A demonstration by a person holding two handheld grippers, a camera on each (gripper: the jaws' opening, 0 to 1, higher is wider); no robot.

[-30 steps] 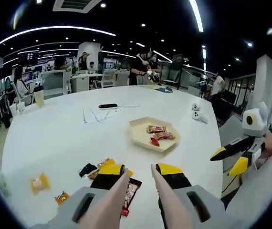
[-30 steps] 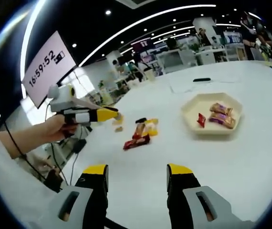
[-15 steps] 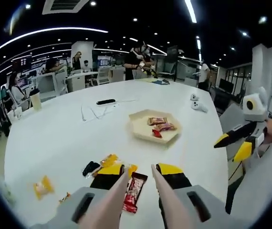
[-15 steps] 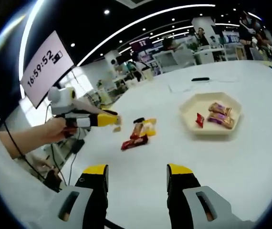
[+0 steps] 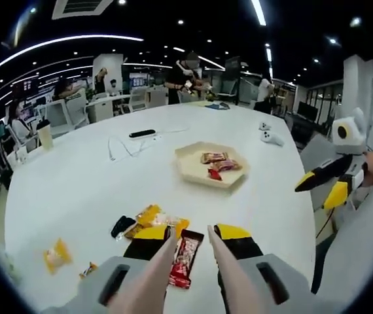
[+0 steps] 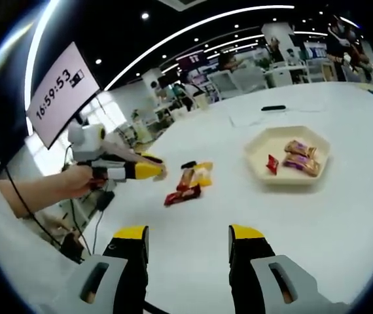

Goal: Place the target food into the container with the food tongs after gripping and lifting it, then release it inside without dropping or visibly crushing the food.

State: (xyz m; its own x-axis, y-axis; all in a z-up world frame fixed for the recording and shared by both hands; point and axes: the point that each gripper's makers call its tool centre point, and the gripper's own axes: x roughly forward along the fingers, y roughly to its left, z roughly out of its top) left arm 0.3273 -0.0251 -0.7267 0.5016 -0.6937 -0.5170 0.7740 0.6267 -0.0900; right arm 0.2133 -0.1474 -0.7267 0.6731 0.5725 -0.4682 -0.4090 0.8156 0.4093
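Hexagonal cream tray [image 5: 193, 171] sits mid white surface [image 5: 75, 190], holding three wrapped snacks: two brown-orange packets [image 5: 220, 161] and a small red one [image 5: 213, 174]. Left gripper [image 5: 188, 237] fingers open, empty, hovering over a red-brown snack bar [image 5: 185, 254] lying on the surface beside yellow packets [image 5: 150, 216], well apart from the tray. Right gripper [image 6: 188, 237] fingers open, empty, above bare surface; tray [image 6: 258, 157] ahead to the right.
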